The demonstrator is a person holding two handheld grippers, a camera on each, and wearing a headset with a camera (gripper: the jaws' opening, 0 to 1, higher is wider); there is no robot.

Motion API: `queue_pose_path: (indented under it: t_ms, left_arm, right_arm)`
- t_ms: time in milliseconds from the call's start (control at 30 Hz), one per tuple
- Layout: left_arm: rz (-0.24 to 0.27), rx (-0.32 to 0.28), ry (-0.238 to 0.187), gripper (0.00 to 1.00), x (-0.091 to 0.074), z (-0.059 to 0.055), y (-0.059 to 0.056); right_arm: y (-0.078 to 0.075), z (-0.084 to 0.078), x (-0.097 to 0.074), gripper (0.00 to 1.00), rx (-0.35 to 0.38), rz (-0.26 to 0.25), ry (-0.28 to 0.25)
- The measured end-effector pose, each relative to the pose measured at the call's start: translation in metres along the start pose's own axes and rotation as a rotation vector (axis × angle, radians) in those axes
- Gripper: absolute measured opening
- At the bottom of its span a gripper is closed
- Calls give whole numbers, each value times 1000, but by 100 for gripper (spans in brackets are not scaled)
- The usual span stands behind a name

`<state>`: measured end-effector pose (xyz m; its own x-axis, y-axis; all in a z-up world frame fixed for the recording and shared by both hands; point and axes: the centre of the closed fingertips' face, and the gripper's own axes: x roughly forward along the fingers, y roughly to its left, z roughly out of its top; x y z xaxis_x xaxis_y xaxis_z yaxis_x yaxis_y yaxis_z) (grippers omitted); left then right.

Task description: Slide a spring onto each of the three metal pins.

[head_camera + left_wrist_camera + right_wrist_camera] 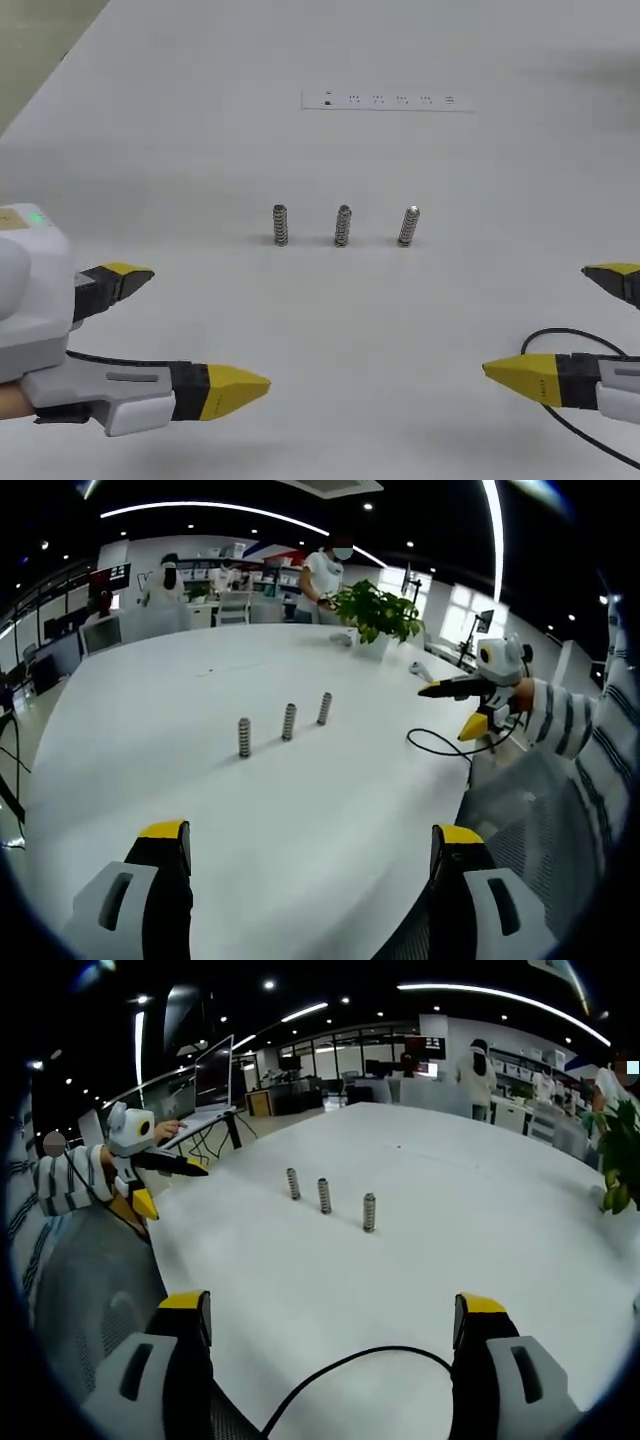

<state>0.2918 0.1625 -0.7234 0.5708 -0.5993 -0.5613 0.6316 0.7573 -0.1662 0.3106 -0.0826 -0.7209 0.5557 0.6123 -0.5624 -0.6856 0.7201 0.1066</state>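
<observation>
Three metal pins stand upright in a row on the white table (320, 320), each with a spring coiled around it: the left pin (280, 225), the middle pin (343, 226) and the right pin (408, 226). The same row appears as three pins (287, 722) in the left gripper view and three pins (325, 1196) in the right gripper view. My left gripper (190, 330) is open and empty at the near left, well short of the pins. My right gripper (560, 320) is open and empty at the near right.
A white power strip (388, 100) lies flat at the far side of the table. A black cable (560, 340) loops by the right gripper. A potted plant (378, 612) stands at the table's far end, and people stand in the background.
</observation>
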Motion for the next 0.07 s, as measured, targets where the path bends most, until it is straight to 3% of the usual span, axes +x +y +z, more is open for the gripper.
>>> queue_pose_path:
  t_ms: [67]
  left_arm:
    - [1, 0, 1, 98, 0, 0, 0]
  right_arm:
    - [0, 0, 0, 100, 0, -1, -2]
